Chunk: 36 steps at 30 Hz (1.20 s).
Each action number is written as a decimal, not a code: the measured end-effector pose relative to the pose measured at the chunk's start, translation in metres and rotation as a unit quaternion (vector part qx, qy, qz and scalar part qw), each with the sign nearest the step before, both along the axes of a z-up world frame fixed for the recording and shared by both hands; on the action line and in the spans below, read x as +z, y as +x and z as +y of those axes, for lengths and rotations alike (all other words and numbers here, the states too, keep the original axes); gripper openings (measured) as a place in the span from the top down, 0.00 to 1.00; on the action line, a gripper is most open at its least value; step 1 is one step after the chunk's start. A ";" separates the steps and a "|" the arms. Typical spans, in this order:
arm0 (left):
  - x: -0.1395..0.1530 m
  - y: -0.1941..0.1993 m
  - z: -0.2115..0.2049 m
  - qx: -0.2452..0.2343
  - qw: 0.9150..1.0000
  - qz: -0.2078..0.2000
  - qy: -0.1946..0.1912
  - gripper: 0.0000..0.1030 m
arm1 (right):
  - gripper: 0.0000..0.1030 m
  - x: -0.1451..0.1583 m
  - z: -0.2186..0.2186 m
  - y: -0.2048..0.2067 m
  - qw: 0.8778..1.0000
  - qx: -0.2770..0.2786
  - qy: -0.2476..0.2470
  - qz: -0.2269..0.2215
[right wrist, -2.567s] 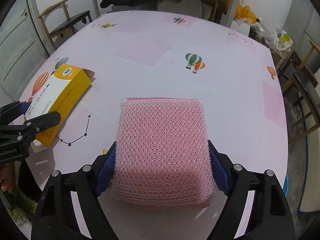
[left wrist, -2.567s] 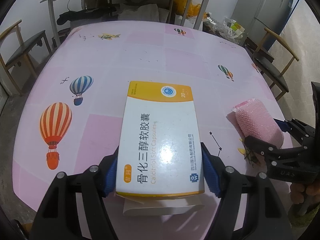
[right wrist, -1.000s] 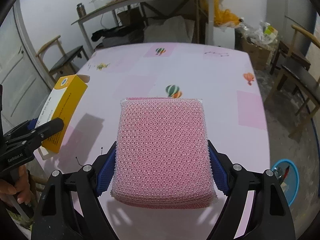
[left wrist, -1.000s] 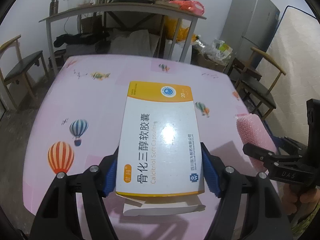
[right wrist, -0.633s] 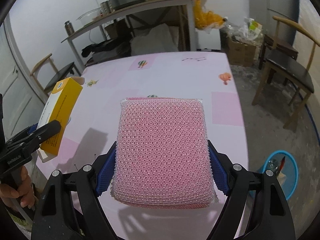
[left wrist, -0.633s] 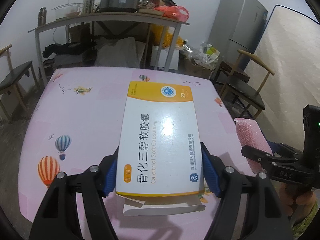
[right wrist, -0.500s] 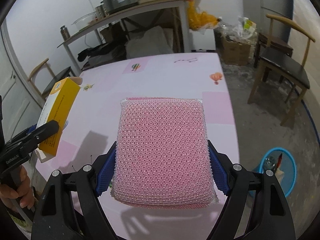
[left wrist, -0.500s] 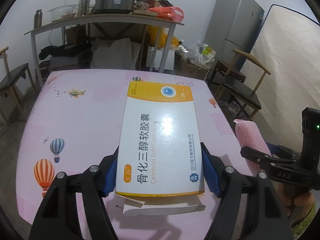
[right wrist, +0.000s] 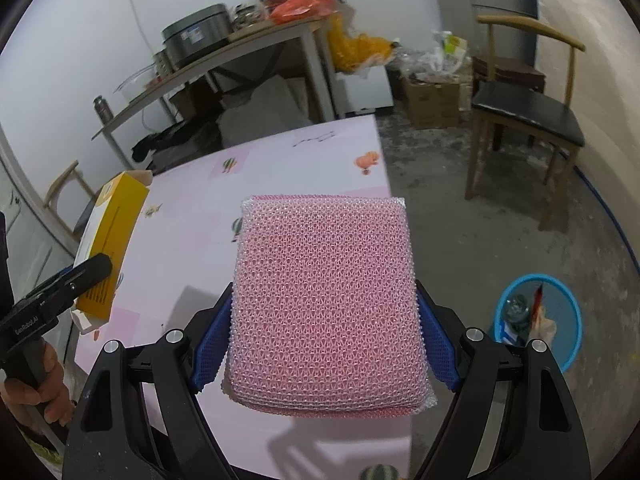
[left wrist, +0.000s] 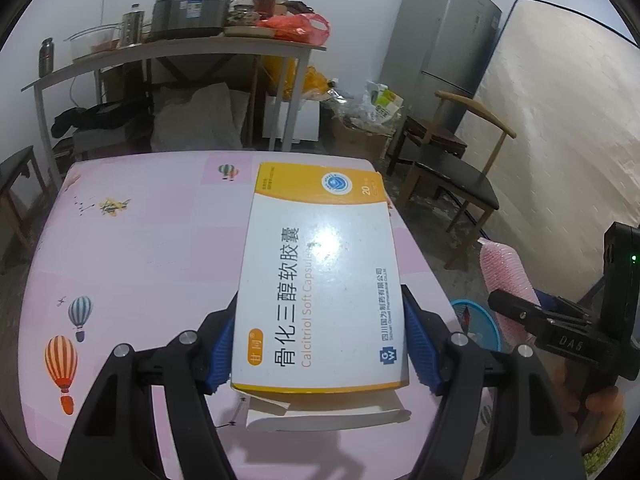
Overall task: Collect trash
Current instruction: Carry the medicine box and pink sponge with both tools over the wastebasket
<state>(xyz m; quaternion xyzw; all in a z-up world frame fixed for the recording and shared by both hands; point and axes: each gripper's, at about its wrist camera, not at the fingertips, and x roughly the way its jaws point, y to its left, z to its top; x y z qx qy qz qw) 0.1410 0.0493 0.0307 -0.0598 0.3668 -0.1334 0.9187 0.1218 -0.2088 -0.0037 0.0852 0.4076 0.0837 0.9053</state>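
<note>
So both hands are full right now. The left gripper (left wrist: 320, 344) has its blue pads (left wrist: 222, 346) squeezed against the long sides of a white and yellow medicine box (left wrist: 320, 276), jaws spread fairly wide because the box is wide. The box is lifted clear of the pink table (left wrist: 152, 248), and one end flap hangs open underneath at the near end. From the other camera you can see the same box (right wrist: 110, 240) edge-on, held up over the left side of the table.

The right gripper (right wrist: 324, 344) is doing the same thing with a pink mesh sponge (right wrist: 324, 300), pads pressed into both sides, jaws also wide. The sponge is up in the air over the right edge of the table (right wrist: 280, 168), and its shadow falls on the tabletop below. In the left camera it shows up off to the right as a pink roll-looking thing (left wrist: 506, 276) sticking out of the black gripper.

Down on the concrete floor, to the right of the table, there's a blue bin (right wrist: 538, 320) with some stuff already in it. It's lower right of the sponge in the right camera, and only partly visible (left wrist: 476, 320) between the two grippers in the left one.

A wooden chair (right wrist: 524, 116) with a black seat stands further back.
</note>
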 end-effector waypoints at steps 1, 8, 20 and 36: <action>0.001 0.000 -0.004 -0.003 1.000 0.000 0.001 0.33 | 0.25 0.000 -0.006 -0.002 1.000 -0.006 0.002 -0.001; 0.004 0.002 -0.027 -0.023 1.000 0.000 0.003 0.33 | 0.25 0.000 -0.039 -0.016 0.999 -0.041 0.012 -0.005; 0.003 0.014 -0.093 -0.120 0.992 0.032 -0.022 0.33 | 0.25 0.005 -0.148 -0.074 0.977 -0.208 0.042 -0.015; -0.071 0.056 -0.300 -0.286 0.939 0.190 0.003 0.33 | 0.25 -0.110 -0.280 -0.115 0.909 -0.353 0.205 0.085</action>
